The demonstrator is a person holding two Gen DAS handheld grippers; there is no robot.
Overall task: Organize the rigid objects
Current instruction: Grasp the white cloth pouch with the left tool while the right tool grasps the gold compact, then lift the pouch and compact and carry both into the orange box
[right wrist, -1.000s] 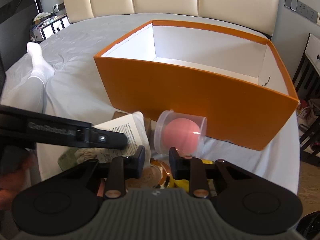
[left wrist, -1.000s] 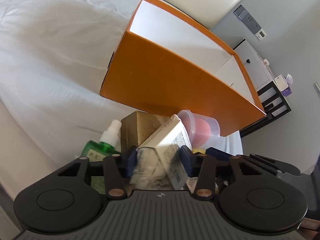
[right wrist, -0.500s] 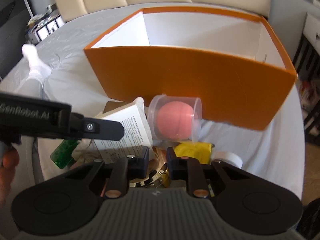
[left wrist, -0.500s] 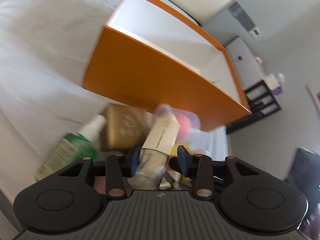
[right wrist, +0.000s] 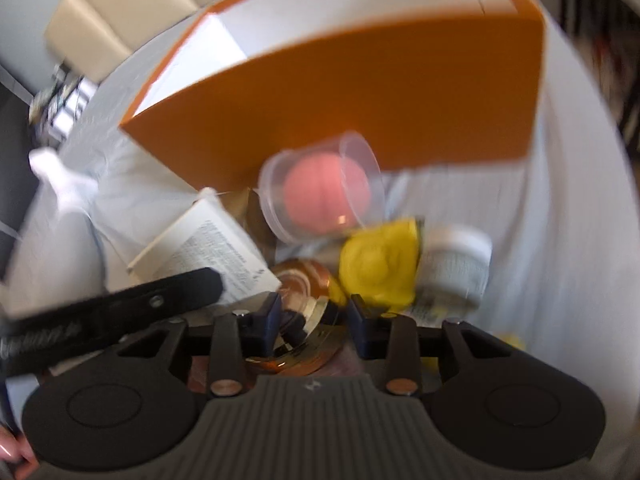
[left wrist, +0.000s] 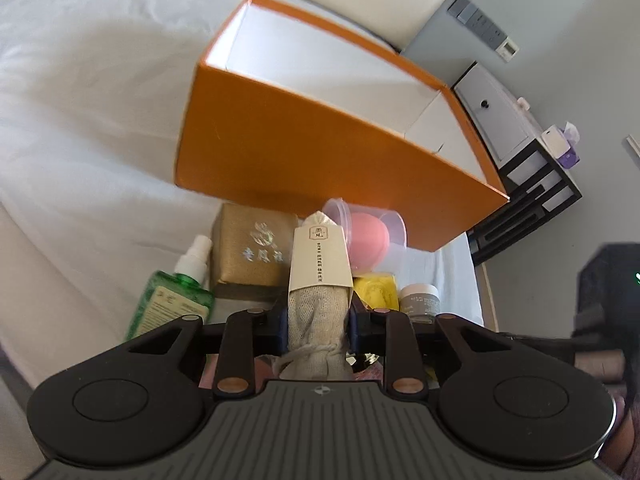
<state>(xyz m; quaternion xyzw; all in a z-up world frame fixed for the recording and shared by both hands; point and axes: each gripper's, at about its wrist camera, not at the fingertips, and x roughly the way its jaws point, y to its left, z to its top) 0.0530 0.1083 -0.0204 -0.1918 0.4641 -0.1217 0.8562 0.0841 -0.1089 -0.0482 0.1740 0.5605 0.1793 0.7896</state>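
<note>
Clamped in my left claw [left wrist: 318, 322] is a beige cloth pouch [left wrist: 316, 320], its jaws closing with both pads pressed on its sides. It is coarse woven fabric tied with a cord at the near end, and a cream paper sleeve [left wrist: 319, 258] printed with a small emblem and a column of characters wraps its far half, tapering to a point. It points toward the orange box [left wrist: 320, 148], whose white inside stands open on the bed [left wrist: 80, 120].

Beside the pouch lie a gold carton [left wrist: 250, 254] and a green spray bottle [left wrist: 176, 296] on one side, a clear cup holding a pink ball [left wrist: 370, 236], a yellow packet [left wrist: 376, 290] and a small grey jar [left wrist: 420, 298] on the other.

My right claw [right wrist: 314, 318] is opening; a shiny gold round thing [right wrist: 300, 296] sits between its jaws, though blur hides whether the pads touch it.
</note>
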